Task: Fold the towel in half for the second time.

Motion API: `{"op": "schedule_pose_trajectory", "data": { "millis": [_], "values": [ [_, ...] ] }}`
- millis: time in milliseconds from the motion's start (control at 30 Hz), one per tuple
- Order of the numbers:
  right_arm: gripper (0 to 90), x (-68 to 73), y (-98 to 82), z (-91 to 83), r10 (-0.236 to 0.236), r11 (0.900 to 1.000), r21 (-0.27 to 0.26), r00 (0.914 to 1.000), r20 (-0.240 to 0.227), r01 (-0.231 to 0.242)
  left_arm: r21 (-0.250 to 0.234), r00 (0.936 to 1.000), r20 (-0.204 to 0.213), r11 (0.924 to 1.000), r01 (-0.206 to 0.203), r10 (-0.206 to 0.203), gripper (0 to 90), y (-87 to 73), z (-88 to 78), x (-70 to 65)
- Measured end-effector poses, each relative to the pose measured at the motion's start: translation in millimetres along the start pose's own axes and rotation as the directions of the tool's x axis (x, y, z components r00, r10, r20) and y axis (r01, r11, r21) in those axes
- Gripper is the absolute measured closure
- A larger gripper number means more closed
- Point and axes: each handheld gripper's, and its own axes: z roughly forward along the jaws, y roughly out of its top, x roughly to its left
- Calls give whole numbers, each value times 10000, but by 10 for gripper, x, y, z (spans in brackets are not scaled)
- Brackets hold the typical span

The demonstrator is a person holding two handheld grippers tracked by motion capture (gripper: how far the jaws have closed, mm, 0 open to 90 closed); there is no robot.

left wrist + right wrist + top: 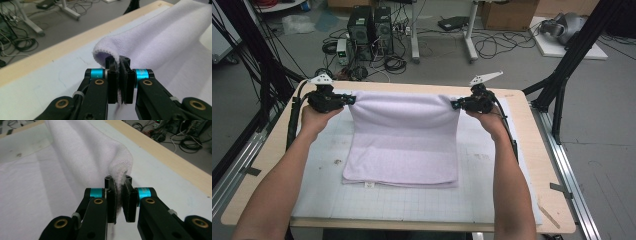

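High view: a person is standing at a pale wooden table (257,165) covered by a white gridded cutting mat (412,202), and is holding a black two-jaw gripper in each hand. The left gripper (349,100) is pinching the far left corner of a pale lilac terry-cloth towel (404,145); the right gripper (455,104) is pinching the far right corner. The two grippers are pointing inward at each other across the far part of the table, with the towel's far edge stretching between them in a soft roll. That edge is hanging above the mat, while the near part of the towel is lying flat near the middle of the mat, its near edge folded in layers with a small white label (369,185) showing just below it. The left hand (314,120) and the right hand (487,119) are gripping the tool bodies from below.

Left gripper view: the left gripper (119,75) is clenching a doubled fold of the towel (155,42), its jaws standing almost together with the cloth squeezed between the pads. The hemmed corner is curling over above the jaw tips, and the mat (37,85) and the table edge (50,53) are lying beyond.

Right gripper view: the right gripper (119,195) is likewise grasping the towel (75,152), its jaws pressing on a thick fluffy fold that is bulging upward above the tips. The rest of the cloth is sloping away to the left, down onto the mat (160,177).
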Motion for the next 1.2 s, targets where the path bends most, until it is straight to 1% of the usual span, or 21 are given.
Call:
{"op": "schedule_pose_trajectory", "data": {
  "millis": [33,100,133,167,200,233,267,367,433,467,600,667,733,833,867,933,967,1000,1067,1133,1200],
  "values": [
    [842,31,-38,-9,108,9999,-15,9998,-145,-108,-9,9999,123,10000,-27,28,858,-37,-26,-29],
    [842,97,-111,-32,105,9999,-66,9996,-272,-107,18,9993,247,9996,-272,272,857,-104,-79,-109],
    [842,127,-145,-41,165,9998,-81,9986,-501,-170,3,9989,360,9995,-310,310,857,-138,-104,-147],
    [841,166,-165,-48,291,9995,154,9973,-676,-281,6,9980,461,9991,-429,428,857,-175,-133,-182],
    [842,221,-187,-56,120,9998,196,9973,-727,-106,43,9975,520,9988,-480,477,857,-217,-159,-213],
    [841,282,-217,-72,-58,10000,51,9973,-737,62,125,9973,525,9986,-518,511,856,-260,-187,-239],
    [842,324,-248,-84,-33,10000,-39,9959,-906,29,140,9971,548,9985,-537,529,856,-310,-217,-265],
    [842,466,-371,-110,-274,9996,-5,9944,-1021,275,350,9954,773,9976,-593,565,854,-461,-284,-352],
    [842,544,-480,-124,-314,9994,76,9935,-1090,324,425,9940,936,9972,-612,570,853,-585,-316,-432],
    [841,580,-556,-123,-249,9997,56,9924,-1204,257,403,9938,962,9974,-593,552,852,-631,-322,-457],
    [836,654,-785,-86,10,10000,71,9903,-1392,0,762,9929,1138,9962,-425,337,846,-876,-336,-530],
    [829,690,-897,-53,58,9998,185,9892,-1461,-32,913,9921,1245,9954,-285,170,837,-976,-335,-550],
    [810,705,-988,-16,168,9988,481,9892,-1456,-99,1181,9915,1296,9927,-259,104,811,-1037,-334,-569],
    [737,694,-1064,-14,416,9984,443,9853,-1657,-347,1490,9909,1346,9886,-201,-2,736,-1064,-371,-554],
    [702,697,-1065,-34,343,9987,437,9861,-1625,-275,1500,9912,1322,9885,-202,1,695,-1061,-389,-547],
    [618,709,-1041,-86,287,9995,202,9889,-1457,-260,1449,9919,1266,9892,-231,46,640,-1040,-445,-526],
    [579,712,-1028,-106,183,9998,86,9902,-1383,-173,1406,9919,1272,9899,-157,-23,608,-1022,-470,-519],
    [543,719,-1008,-134,130,9999,-32,9924,-1224,-135,1346,9917,1285,9908,-149,-26,561,-996,-492,-508],
    [499,714,-970,-174,205,9996,-171,9933,-1141,-226,1145,9902,1396,9934,-83,-78,514,-939,-515,-499],
    [480,713,-932,-173,110,9998,-160,9945,-1043,-127,1017,9861,1630,9947,149,-315,465,-880,-494,-480],
    [458,713,-909,-136,184,9998,-42,9937,-1109,-190,1148,9874,1544,9933,165,-343,436,-844,-436,-454]
  ]
}}
